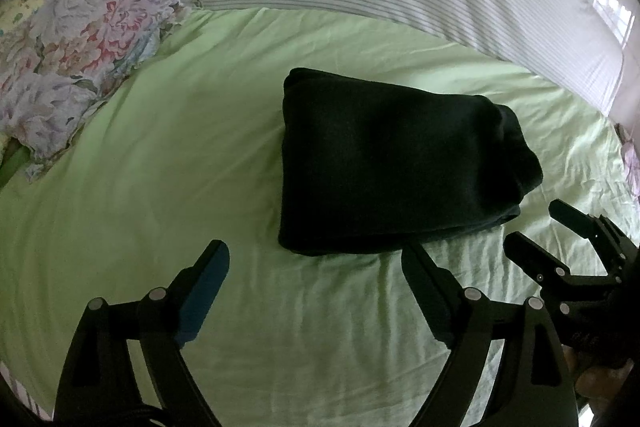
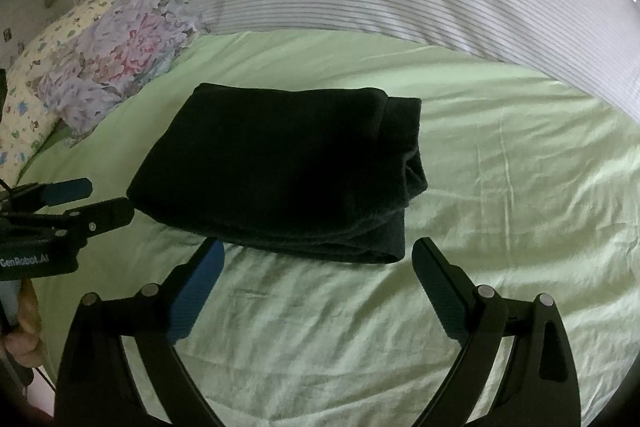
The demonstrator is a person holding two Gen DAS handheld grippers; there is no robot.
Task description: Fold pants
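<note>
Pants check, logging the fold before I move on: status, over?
Left claw open, empty. Right claw open, empty. Black pants folded in a compact stack on the green sheet. Nothing in the way.

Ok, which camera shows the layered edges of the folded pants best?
The right wrist view: the dark pants lie nearer to centre, and their stacked layers show along the near and right edges. The left wrist view shows the pants farther right, with the layers mostly lost in shadow.
</note>
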